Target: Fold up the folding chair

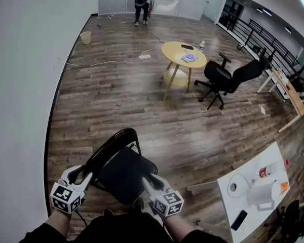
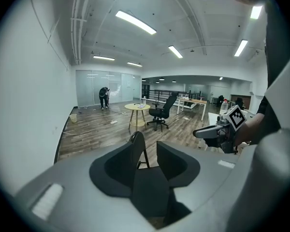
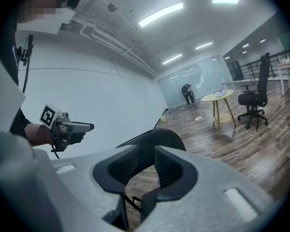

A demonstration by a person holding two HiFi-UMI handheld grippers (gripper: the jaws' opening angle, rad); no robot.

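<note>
Nearest to us, at the bottom of the head view, our two grippers reach forward: the left gripper (image 1: 85, 176) at 7 o'clock and the right gripper (image 1: 148, 180) at 6 o'clock. The folding chair (image 1: 122, 172) stands between them.

We judge the task barely begun. The chair is still fully open, with its seat flat and its curved backrest upright. Our left jaws stand moderately apart, with the backrest's edge showing ahead in the gap but not pressed. Our right jaws leave only a narrow gap and clamp nothing, and the backrest curves beyond them. We cannot tell whether either tip touches the chair yet. The whole fold is left: take hold, then swing the seat up against the back.

Around us, the wall (image 1: 25, 85) runs close at 9 o'clock. A white table (image 1: 273, 156) sits near at 4 o'clock. A round yellow table (image 1: 183, 54) at 1 o'clock and an office chair (image 1: 228, 77) at 2 o'clock are well apart. A person (image 1: 143, 5) stands far off at 12 o'clock. Nothing seems to block the fold itself.
</note>
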